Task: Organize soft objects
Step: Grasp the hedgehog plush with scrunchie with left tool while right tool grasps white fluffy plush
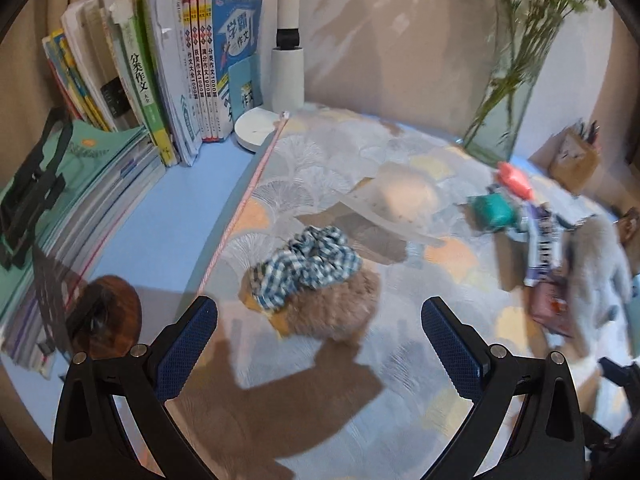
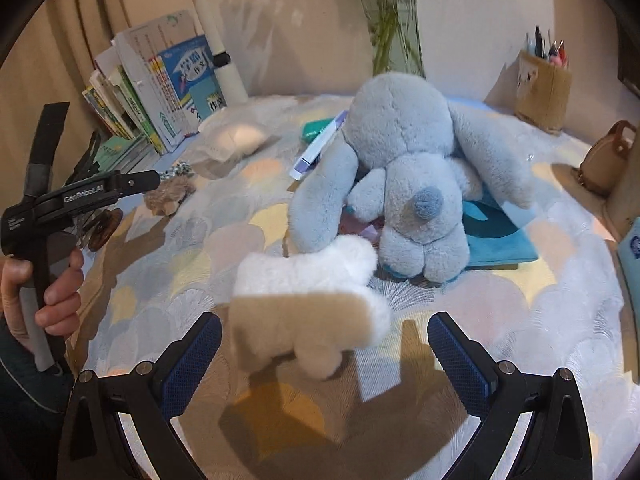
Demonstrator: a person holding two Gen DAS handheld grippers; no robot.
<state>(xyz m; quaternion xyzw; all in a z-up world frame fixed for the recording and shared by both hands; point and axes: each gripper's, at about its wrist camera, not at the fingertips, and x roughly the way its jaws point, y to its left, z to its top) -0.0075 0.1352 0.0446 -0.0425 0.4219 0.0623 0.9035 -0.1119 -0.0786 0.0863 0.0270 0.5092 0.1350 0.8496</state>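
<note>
Left gripper [image 1: 319,334] hangs with jaws spread over a checked scrunchie [image 1: 308,262] lying on a brown fuzzy one [image 1: 332,306]. Right gripper [image 2: 325,354], jaws also spread, sits just before a white fluffy plush [image 2: 316,276]; behind it, a grey-blue plush dog [image 2: 404,168].

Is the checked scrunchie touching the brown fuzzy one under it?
Touching. The left wrist view shows the checked scrunchie lying directly on top of the brown fuzzy scrunchie, overlapping it with no gap.
</note>
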